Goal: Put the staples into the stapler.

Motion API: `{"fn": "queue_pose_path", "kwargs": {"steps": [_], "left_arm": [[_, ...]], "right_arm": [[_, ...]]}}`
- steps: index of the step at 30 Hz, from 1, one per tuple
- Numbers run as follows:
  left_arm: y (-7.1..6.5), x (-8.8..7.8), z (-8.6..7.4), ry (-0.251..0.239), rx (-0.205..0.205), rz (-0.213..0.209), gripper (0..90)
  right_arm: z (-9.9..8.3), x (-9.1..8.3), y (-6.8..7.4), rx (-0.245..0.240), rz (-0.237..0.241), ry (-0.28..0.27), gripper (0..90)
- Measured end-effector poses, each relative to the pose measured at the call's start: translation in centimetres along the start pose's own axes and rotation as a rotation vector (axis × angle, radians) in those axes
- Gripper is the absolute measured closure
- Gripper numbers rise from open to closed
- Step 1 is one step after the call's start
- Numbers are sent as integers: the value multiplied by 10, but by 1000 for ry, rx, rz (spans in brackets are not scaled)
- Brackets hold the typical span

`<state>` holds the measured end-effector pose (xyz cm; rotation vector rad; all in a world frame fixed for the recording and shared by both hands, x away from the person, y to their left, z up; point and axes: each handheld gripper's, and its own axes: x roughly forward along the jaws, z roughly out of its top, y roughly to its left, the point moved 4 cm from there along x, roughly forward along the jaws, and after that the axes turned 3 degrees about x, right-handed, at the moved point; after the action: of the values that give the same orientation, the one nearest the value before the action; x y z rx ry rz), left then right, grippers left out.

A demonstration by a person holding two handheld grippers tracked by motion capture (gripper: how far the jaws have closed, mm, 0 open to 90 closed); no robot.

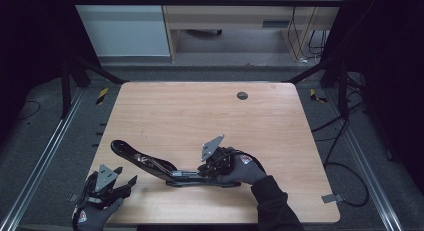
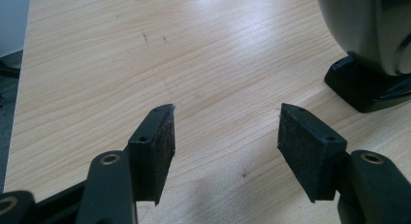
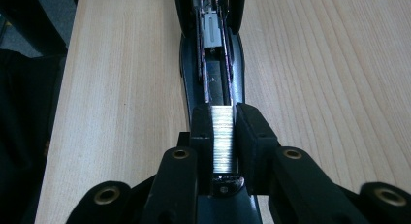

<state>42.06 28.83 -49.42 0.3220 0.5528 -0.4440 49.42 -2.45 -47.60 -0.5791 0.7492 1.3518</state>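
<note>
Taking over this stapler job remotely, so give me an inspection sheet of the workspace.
Surface: wooden table, bare apart from the job's things.
Job's things: black stapler lying opened out; strip of staples over its open channel.
Clutter: nothing seen.
Grippers: right gripper shut on the strip of staples; left gripper open, holding nothing, at the table's near left corner.
Cables: loose cables on the floor at right.
Surroundings: dark frame, grey floor, cabinet behind.

The right gripper [image 3: 224,132] has its two black jaws pressed on a silvery strip of staples [image 3: 223,136], one jaw on each side. Just beyond the staples, a black stapler [image 3: 213,64] lies opened out on the wooden table [image 3: 315,78], its long channel running away from the strip.
</note>
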Motion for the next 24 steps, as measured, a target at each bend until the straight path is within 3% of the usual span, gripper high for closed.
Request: {"fn": "queue_pose_path", "kwargs": {"steps": [17,24], "left_arm": [[0,0,0,1,-1,1,383],[0,0,0,-1,-1,1,383]], "right_arm": [[3,-9,2,20,-36,-24,744],[5,-16,4,40,-79,-41,740]]}}
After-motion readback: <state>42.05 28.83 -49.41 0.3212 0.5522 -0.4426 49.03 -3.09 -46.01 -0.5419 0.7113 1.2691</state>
